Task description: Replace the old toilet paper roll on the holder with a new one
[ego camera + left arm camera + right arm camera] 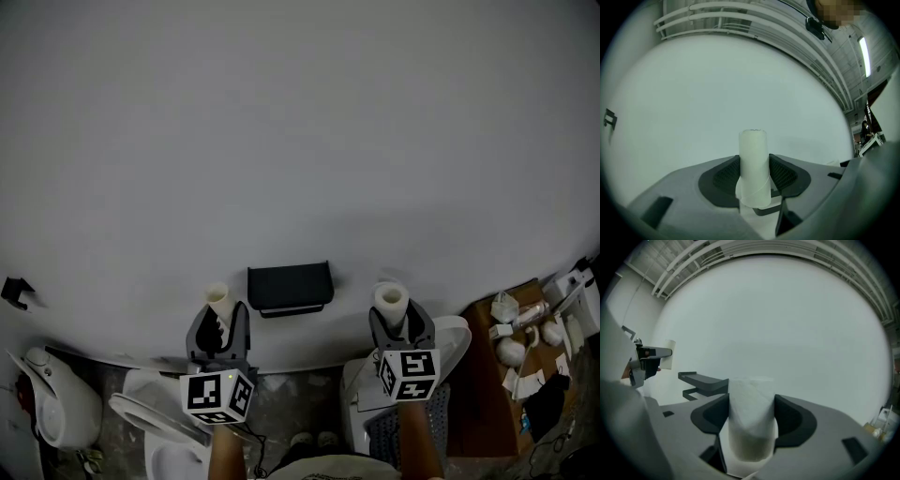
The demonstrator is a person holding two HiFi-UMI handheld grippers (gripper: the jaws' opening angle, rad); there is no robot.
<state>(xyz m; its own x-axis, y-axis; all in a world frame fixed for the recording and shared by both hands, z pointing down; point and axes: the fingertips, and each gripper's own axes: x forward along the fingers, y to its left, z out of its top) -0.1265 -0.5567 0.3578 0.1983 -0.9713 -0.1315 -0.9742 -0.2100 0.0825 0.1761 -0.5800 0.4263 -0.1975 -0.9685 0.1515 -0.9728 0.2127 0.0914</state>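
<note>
The wall (300, 141) is bare from 9 through 12 to 3 o'clock of the holder (291, 289), so there is open room above it and to both sides. The holder juts from the wall as a dark shelf. At its 8 o'clock the left hand-held gripper (218, 321), closed on a core (217, 300), leaves only a narrow gap to the holder's edge. At 4 o'clock the right hand-held gripper (401, 323), closed on a roll (390, 302), leaves a wider gap. Lower down, a toilet (141, 414) fills 7 o'clock and a white tank (455, 342) fills 4 to 5 o'clock. Clutter (525, 337) crowds the far 3 to 4 o'clock edge. A small hook (14, 291) sticks out at far 9 o'clock.
</note>
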